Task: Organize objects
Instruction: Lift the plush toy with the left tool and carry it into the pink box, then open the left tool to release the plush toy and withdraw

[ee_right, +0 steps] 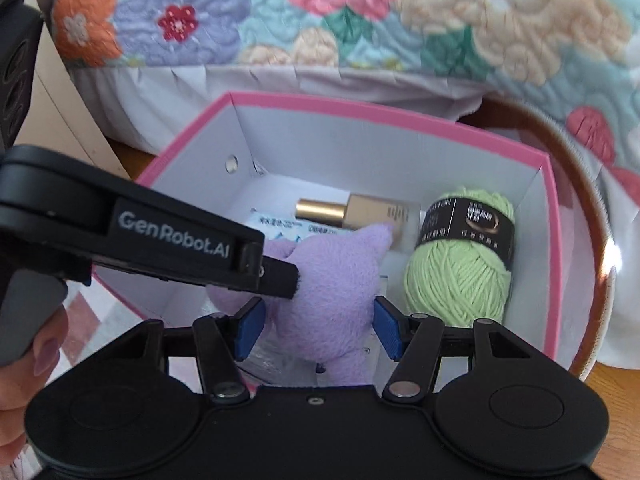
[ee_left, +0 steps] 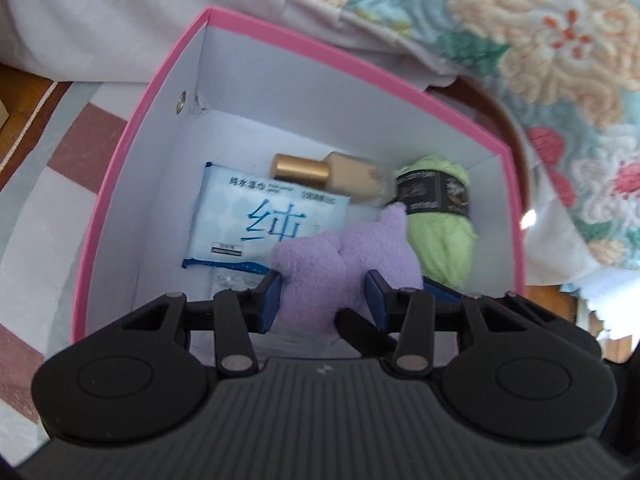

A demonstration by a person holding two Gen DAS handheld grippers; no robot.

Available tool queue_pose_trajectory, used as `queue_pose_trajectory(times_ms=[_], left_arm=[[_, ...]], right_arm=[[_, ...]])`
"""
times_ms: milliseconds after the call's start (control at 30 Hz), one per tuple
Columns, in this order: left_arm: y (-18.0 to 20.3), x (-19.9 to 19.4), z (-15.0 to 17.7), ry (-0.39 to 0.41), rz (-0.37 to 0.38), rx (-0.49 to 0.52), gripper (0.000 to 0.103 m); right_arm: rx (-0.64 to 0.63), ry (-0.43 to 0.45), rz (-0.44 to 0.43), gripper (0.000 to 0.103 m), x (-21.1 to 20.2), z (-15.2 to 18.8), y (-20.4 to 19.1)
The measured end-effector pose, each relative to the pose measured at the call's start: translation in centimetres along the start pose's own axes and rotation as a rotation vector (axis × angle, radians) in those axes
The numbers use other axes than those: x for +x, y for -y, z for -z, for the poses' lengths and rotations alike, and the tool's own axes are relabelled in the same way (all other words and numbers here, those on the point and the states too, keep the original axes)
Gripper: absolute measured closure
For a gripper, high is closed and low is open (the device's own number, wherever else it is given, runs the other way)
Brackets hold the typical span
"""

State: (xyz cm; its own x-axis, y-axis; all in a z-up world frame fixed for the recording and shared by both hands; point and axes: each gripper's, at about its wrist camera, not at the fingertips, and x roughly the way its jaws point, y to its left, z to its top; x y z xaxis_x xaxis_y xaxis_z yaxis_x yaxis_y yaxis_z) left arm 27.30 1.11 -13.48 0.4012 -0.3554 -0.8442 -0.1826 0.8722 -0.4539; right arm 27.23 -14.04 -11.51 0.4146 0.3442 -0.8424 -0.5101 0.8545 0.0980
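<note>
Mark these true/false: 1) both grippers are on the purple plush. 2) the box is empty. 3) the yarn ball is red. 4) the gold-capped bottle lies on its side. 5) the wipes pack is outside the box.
1) True: the left gripper and right gripper both clamp the purple plush.
2) False: the pink box holds several items.
3) False: the yarn ball is light green with a black band.
4) True: the gold-capped bottle lies flat by the far wall.
5) False: the wipes pack lies on the box floor.
</note>
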Motion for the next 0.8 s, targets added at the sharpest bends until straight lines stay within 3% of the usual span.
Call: queue_pose_trajectory(times_ms=[167, 233, 300, 433, 800], left_arm=[[1.1, -2.0, 0.5, 0.019, -0.072, 0.079, 0.060], [1.4, -3.7, 0.8, 0.022, -0.060, 0.087, 0.059], [1.7, -5.4, 1.2, 0.015, -0.053, 0.099, 0.058], [3.0, -8.6, 2.5, 0.016, -0.125, 0.178, 0.058], [3.7, -16.2, 5.9, 0.061, -0.161, 0.286, 0.049]], right_arm=[[-0.041, 0.018, 0.067, 0.040, -1.7, 0.5, -0.2], [-0.055, 0.045, 0.078, 0.040, -3.4, 0.6, -0.3], [-0.054, 0.066, 0.058, 0.040, -5.5, 0.6, -0.3], [-0.091, 0.080, 0.048, 0.040, -9.2, 0.9, -1.4], [-0.212, 0.121, 0.047, 0.040, -16.6, 4.2, -5.9]])
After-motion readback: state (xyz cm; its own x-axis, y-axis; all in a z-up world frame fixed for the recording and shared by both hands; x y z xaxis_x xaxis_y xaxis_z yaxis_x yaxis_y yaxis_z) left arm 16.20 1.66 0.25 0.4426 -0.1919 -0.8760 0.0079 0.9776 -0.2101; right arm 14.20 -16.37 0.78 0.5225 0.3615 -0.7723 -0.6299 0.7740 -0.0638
